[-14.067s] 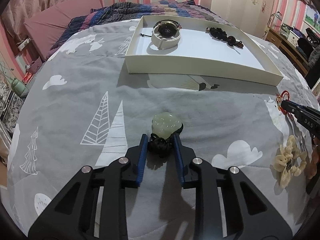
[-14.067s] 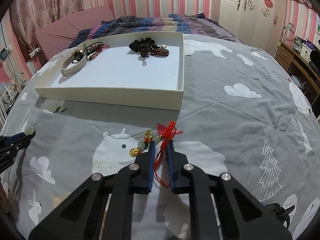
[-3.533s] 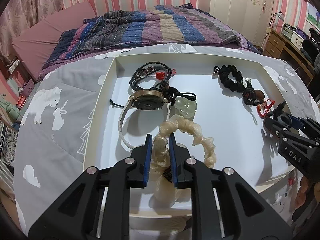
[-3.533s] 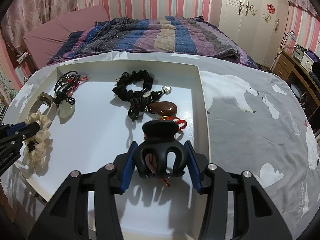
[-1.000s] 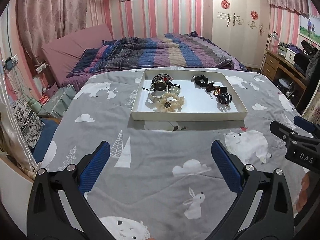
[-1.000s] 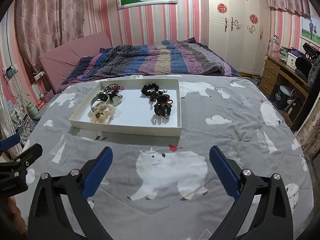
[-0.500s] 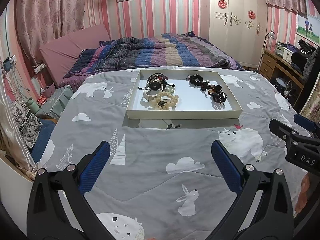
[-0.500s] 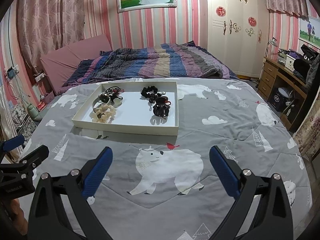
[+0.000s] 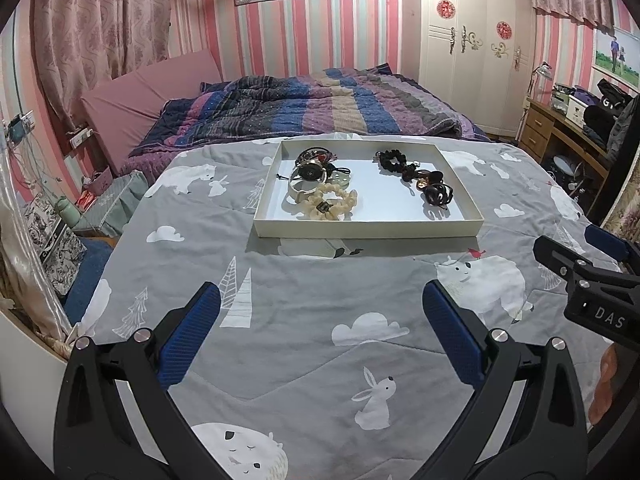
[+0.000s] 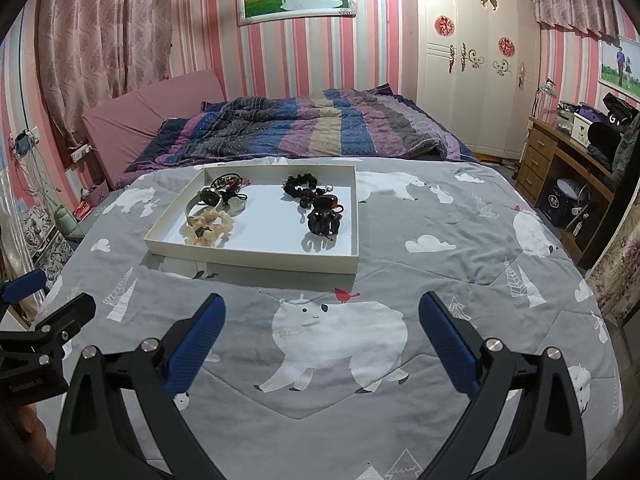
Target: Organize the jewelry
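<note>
A white tray (image 9: 368,229) (image 10: 256,258) lies on the grey printed bedspread, well ahead of both grippers. Inside it are a watch (image 9: 310,172) (image 10: 210,197), a cream scrunchie (image 9: 332,205) (image 10: 208,226), a pale green pendant (image 9: 340,178), a black scrunchie (image 9: 394,160) (image 10: 300,184) and a black claw clip (image 9: 438,194) (image 10: 323,222). My left gripper (image 9: 320,308) hangs wide open over the bedspread, nothing between its fingers. My right gripper (image 10: 320,312) is likewise wide open and holds nothing. Each gripper shows at the edge of the other's view.
A striped quilt (image 9: 320,108) is bunched behind the tray, with a pink headboard cushion (image 9: 152,92) at the left. A wooden desk (image 10: 568,160) with clutter stands at the right, a white wardrobe (image 10: 472,60) behind. Bags and boxes (image 9: 52,236) sit beside the bed's left edge.
Both grippers, wide open throughout the last second, have drifted slightly back and up from the tray. Earlier they set the cream scrunchie and the black claw clip into the tray.
</note>
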Motion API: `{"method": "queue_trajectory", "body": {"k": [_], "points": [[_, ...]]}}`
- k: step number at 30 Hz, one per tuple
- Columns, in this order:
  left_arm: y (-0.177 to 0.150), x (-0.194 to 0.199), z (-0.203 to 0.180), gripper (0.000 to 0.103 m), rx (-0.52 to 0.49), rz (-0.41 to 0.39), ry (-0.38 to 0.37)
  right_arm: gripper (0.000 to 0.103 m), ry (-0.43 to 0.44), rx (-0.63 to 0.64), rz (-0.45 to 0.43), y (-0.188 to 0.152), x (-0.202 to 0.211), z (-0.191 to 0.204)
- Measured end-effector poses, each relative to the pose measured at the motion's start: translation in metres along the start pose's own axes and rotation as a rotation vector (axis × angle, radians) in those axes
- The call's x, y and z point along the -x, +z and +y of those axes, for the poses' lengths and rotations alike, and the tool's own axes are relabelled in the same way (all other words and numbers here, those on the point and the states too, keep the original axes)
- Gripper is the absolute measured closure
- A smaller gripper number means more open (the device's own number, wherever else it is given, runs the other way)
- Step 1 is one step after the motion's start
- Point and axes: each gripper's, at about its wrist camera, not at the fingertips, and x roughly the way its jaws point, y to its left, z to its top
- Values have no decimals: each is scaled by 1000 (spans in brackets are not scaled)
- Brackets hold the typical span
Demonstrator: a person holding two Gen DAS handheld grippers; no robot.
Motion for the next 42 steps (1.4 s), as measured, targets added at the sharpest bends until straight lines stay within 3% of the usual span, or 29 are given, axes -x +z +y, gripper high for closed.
{"method": "queue_trajectory", "body": {"k": [42], "points": [[1,4,9,3,16,0,16,6,-4,1,2,2,-1,1]]}}
